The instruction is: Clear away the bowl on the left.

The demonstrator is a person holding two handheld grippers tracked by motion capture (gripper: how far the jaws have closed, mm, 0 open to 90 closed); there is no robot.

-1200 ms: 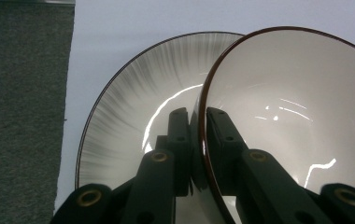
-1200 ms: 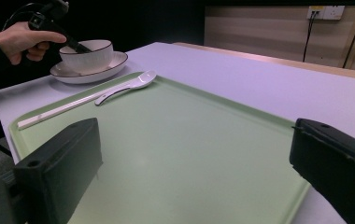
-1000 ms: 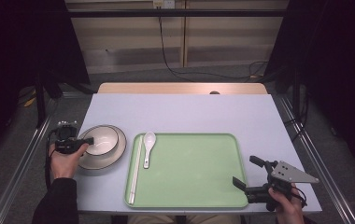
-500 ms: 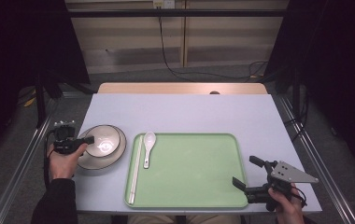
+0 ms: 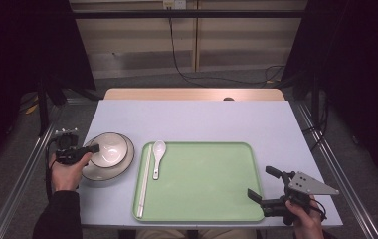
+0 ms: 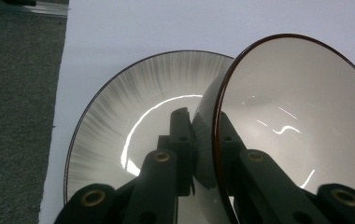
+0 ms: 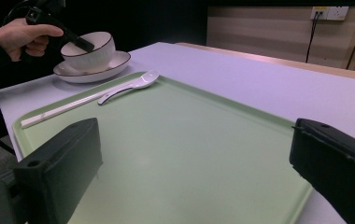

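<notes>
Progress: early stage, as judged. The white bowl (image 5: 109,149) sits on the streaked grey plate (image 5: 122,167) at the left of the worktop (image 5: 202,119), just beside the green tray's (image 5: 207,184) left rim. Neither is on the tray yet. Moving the bowl, and probably the plate, to the tray appears to be what is left.

Left gripper (image 5: 91,149): the bowl's near wall is pinched at the dark rim, one finger inside, one outside, as seen in the left gripper view (image 6: 208,140). The fingers are clenched on the bowl. In that view the bowl is tilted against the plate (image 6: 119,140); whether its foot is clear of the plate cannot be told. From the right gripper view, the bowl (image 7: 88,50) looks seated on or barely above the plate (image 7: 96,70).

Right gripper (image 5: 269,184): held over the tray's near right corner, fingers spread wide, nothing between them. The bare tray floor (image 7: 189,154) is seen between its fingers.

Containers:
- Bowl: empty, glossy interior, only light reflections inside.
- Plate: carries the bowl and nothing else.
- Tray: a white ceramic spoon (image 5: 157,157) and a pair of pale chopsticks (image 5: 144,181) lie along its left edge, side by side; the spoon's bowl end rests at the far left corner. The rest of the tray floor is unoccupied, leaving ample room for the crockery.

Risk, as judged: a rim pinch on a glazed bowl may slip if it is lifted while tilted.
</notes>
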